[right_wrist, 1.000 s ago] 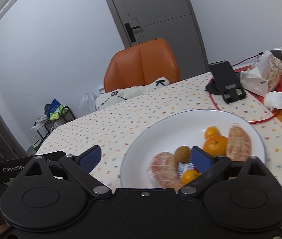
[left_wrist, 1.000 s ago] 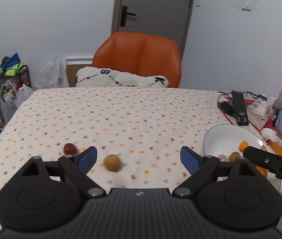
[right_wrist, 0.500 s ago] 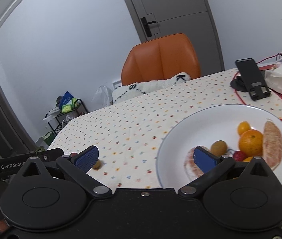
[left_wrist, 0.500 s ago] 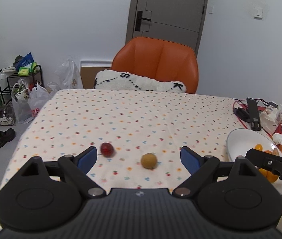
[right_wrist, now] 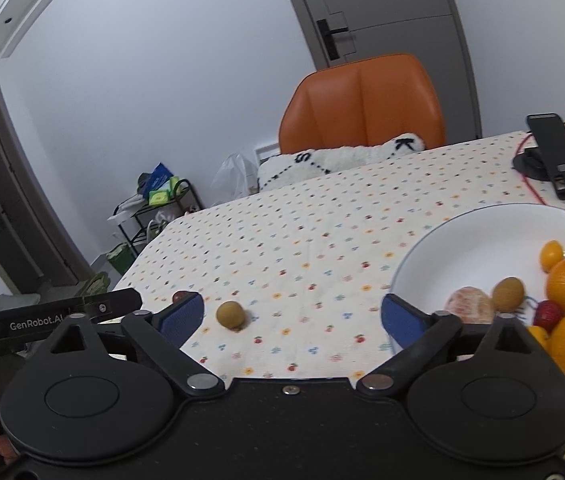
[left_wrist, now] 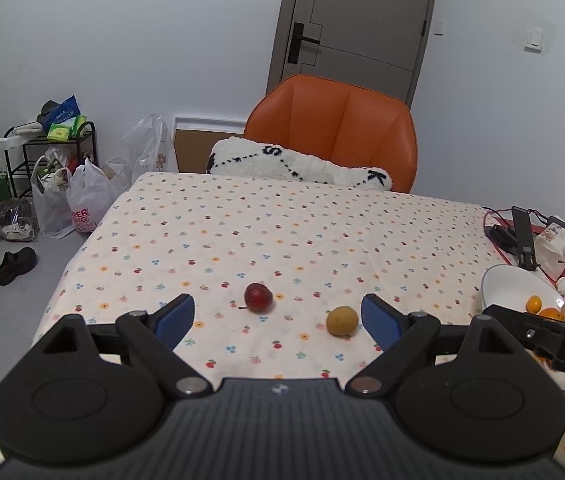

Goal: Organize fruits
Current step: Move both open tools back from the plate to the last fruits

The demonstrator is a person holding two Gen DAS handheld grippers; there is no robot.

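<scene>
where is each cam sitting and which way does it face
Left wrist: sits on the left claw, facing across the table at a red fruit and a yellow-green fruit; its open fingers show.
Right wrist: sits on the right claw, facing the plate; its open fingers show.
Shared: the yellow-green fruit, the plate, the orange chair.

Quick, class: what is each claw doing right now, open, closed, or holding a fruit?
Left claw: open, holding nothing.
Right claw: open, holding nothing.
</scene>
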